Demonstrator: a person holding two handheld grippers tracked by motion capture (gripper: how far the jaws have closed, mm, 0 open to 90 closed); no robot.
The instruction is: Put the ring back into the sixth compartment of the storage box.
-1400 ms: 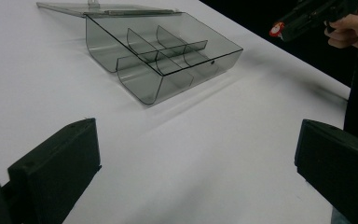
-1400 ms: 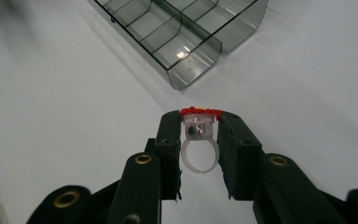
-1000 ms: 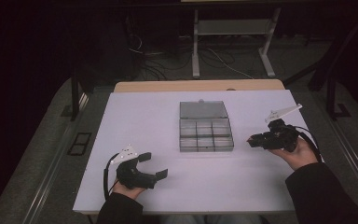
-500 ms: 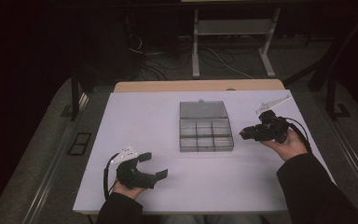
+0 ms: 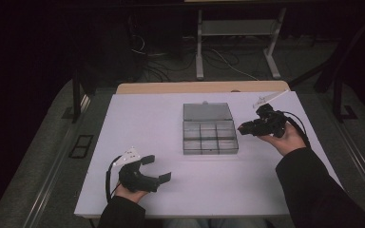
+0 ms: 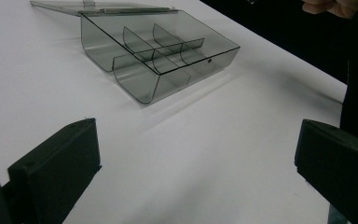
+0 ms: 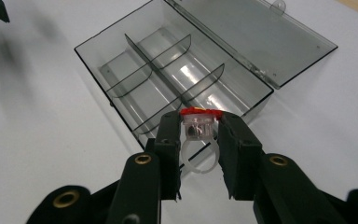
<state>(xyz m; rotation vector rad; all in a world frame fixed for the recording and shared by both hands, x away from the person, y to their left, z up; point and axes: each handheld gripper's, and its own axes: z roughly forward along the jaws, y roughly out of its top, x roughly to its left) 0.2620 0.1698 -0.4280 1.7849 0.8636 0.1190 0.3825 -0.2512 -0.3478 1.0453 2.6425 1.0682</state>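
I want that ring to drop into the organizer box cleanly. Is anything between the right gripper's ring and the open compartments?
Nothing visible. The right gripper holds the ring beside the organizer box, whose lid lies open and flat behind it.

The high view looks forward and down over the white table (image 5: 152,118). Each gripper view sits low and near, facing the clear compartment box (image 5: 209,129) that all views share.

Dim room, white table (image 5: 171,118)
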